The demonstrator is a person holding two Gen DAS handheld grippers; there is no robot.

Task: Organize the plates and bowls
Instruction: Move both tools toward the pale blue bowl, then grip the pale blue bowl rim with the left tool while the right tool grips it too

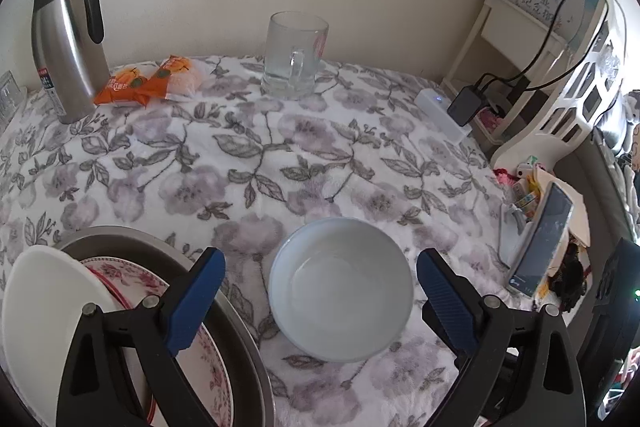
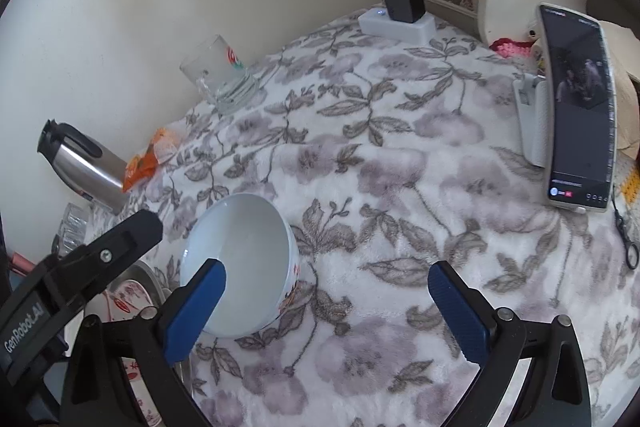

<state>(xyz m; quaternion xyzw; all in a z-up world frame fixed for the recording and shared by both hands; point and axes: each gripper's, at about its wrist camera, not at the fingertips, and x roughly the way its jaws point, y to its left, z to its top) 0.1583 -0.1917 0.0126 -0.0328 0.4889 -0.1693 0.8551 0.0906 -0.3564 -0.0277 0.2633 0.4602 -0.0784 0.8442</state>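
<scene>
Porcelain, pale blue-white: one empty bowl (image 1: 341,290) sits upright on the floral-covered surface (image 1: 248,163), directly ahead of the left tool (image 1: 320,295), whose jaws stand wide apart to either side of it and hold nothing. Right tool (image 2: 327,311) likewise spread and empty, its left pad overlapping the bowl's rim in its own view; contact cannot be confirmed. Metal tray (image 1: 240,343) just left of the bowl contains a floral-patterned plate (image 1: 208,359) and a plain white dish (image 1: 44,311) leaning within it. Risk, as judged: the bowl's smooth curved wall may slip from a shallow pinch, or be nudged across the soft cloth. Glass mug (image 1: 295,55) appears nearly empty, well apart.
</scene>
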